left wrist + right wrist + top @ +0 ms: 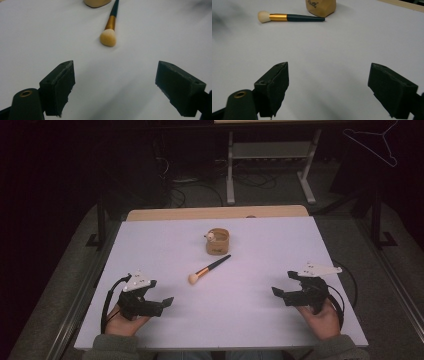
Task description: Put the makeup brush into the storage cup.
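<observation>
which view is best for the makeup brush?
Right gripper view: the whole makeup brush lies side-on, head to handle tip. Left gripper view shows its head and ferrule close, with the handle cut off at the top edge. High view has it whole but small.

Table (260, 320): white rectangular top, matte, evenly lit; a light wooden board (217, 213) runs along its far edge. Metal rails (75, 310) flank both long sides. Floor (270, 187): grey carpet, dim beyond the table. Second piece of furniture at the back: white metal frame with two legs (230, 170) and a low shelf (267, 150). Black cables (200, 185) lie on the floor to its left. White wire clothes hanger (380, 142) at upper right against a dark background. Surroundings on the left and far side dark, details not legible.
</observation>
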The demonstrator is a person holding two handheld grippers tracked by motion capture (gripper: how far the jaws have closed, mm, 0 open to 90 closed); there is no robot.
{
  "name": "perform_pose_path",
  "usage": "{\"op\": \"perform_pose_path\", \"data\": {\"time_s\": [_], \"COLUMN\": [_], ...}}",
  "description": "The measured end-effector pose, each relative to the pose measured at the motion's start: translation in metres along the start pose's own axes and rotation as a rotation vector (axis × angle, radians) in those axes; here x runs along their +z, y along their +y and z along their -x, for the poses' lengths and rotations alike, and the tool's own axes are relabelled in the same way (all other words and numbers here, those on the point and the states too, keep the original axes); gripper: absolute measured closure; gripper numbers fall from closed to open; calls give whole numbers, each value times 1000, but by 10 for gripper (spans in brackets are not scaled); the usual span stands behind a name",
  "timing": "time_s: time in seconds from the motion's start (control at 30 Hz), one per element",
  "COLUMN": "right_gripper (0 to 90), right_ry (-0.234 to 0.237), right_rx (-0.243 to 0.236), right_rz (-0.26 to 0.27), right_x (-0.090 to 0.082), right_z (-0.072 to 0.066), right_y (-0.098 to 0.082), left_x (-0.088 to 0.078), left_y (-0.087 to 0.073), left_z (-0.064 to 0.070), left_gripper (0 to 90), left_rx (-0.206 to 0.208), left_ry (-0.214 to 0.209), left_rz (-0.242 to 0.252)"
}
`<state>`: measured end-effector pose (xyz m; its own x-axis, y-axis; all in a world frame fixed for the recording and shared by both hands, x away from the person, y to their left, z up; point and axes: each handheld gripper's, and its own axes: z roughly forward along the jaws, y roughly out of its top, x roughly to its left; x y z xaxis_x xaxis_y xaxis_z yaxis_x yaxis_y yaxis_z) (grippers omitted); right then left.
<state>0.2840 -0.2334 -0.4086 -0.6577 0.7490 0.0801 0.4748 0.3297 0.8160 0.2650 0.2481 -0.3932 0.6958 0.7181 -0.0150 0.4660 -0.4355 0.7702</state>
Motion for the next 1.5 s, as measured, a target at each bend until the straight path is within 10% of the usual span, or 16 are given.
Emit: {"op": "perform_pose_path", "data": {"time_s": [0.67,1.5], "right_gripper": [161,161], "right_ry": [-9,18], "right_rx": [9,23], "right_rz": [12,33], "right_x": [-2,-6], "right_z": [2,8], "right_y": [0,4], "left_x": [8,77], "left_y": [14,98], "left_z": [7,-6], "left_gripper": [168,235], "left_rx": [6,26], "left_ry": [-39,-93], "left_rz": [-28,-163]}}
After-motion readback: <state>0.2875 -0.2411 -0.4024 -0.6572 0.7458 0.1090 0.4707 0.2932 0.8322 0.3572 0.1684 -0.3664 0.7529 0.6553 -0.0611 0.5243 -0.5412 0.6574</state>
